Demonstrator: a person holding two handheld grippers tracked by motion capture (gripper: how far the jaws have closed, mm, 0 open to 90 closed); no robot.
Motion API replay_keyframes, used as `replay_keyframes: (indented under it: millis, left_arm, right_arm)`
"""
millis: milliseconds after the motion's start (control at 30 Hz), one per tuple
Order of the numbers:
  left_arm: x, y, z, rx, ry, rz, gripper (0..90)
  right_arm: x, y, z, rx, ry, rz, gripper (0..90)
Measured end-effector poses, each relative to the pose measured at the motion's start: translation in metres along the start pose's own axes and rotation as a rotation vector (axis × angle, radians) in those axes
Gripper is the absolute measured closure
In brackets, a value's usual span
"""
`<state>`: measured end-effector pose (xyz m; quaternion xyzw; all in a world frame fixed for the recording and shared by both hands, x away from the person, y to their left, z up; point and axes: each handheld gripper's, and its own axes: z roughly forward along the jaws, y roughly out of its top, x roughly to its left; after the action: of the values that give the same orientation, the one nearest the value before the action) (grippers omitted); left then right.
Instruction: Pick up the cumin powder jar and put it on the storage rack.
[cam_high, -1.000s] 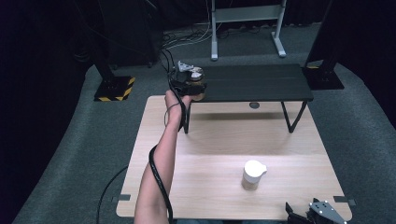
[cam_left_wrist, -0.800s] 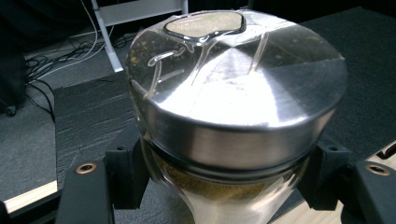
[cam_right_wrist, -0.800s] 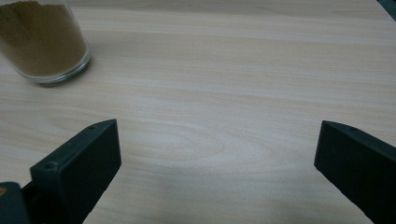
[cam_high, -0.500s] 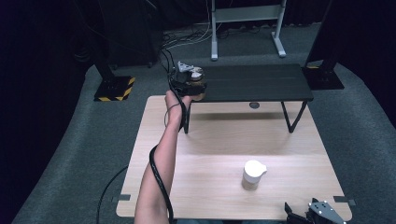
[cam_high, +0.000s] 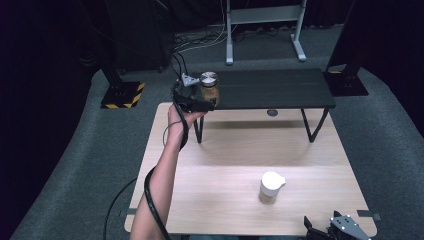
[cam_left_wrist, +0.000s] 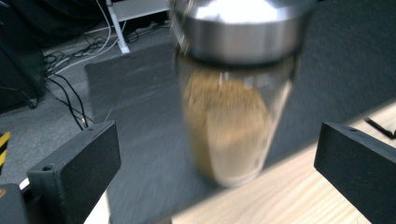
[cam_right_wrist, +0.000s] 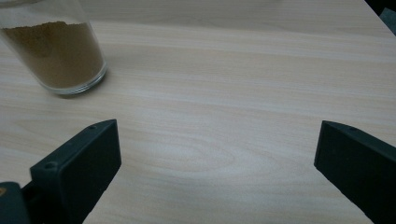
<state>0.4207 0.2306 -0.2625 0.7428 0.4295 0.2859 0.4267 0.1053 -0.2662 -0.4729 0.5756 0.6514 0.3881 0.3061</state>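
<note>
A glass jar with a metal lid and brown powder stands on the left end of the black shelf. My left gripper is open, and its jaws stand wide on either side of the jar without touching it. A second jar, with a white lid and brown powder, stands on the wooden table at the front right. My right gripper is open at the table's front right edge. In the right gripper view the gripper holds nothing, and that jar sits ahead to its left.
The black shelf stands on thin legs over the far part of the table. Behind it, cables and a metal stand rest on the grey carpet. A yellow-and-black striped base sits at the far left.
My left gripper has drawn back slightly from the metal-lidded jar. The left gripper view is blurred by motion. The right gripper and the white-lidded jar have not moved.
</note>
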Motion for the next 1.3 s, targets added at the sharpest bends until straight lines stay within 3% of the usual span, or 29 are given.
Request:
replay_keyframes:
  millis: [167,233,333,400,500,600,733,900,1033,1200,1300]
  left_arm:
    - [-0.003,-0.037,-0.017,-0.001,-0.004,0.033,0.2]
    - [-0.007,-0.058,-0.021,-0.016,0.008,0.04,0.4]
    - [-0.013,-0.086,-0.023,0.002,0.019,0.051,0.6]
    - [-0.017,-0.106,-0.021,0.03,0.024,0.044,0.5]
    - [-0.031,-0.138,-0.015,0.097,0.067,0.039,0.5]
    - [-0.036,-0.163,-0.009,0.166,0.064,0.038,0.4]
    - [-0.037,-0.184,-0.004,0.228,0.037,0.023,0.4]
    - [-0.026,-0.209,-0.007,0.228,-0.057,-0.045,1.1]
    - [-0.026,-0.218,-0.006,0.241,-0.079,-0.054,1.1]
    - [-0.017,-0.229,-0.005,0.248,-0.116,-0.072,0.3]
    - [-0.017,-0.232,-0.005,0.243,-0.115,-0.069,0.2]
  right_arm:
    - [0.005,0.001,0.002,-0.004,0.006,-0.007,0.0]
    - [0.006,0.002,0.003,-0.006,0.01,-0.01,0.0]
    - [0.008,0.003,0.004,-0.007,0.016,-0.006,0.0]
    - [0.01,0.004,0.005,-0.004,0.017,-0.009,0.0]
    - [0.011,0.004,0.004,-0.011,0.014,-0.006,0.0]
    - [0.012,0.006,0.006,-0.004,0.019,-0.015,0.0]
    - [0.016,0.009,0.009,-0.005,0.029,-0.016,0.0]
    - [0.022,0.009,0.016,0.002,0.038,-0.028,0.0]
    - [0.024,0.009,0.02,-0.002,0.068,-0.038,0.0]
    - [0.026,0.01,0.022,-0.009,0.07,-0.039,0.0]
    - [0.026,0.01,0.022,-0.009,0.063,-0.035,0.0]
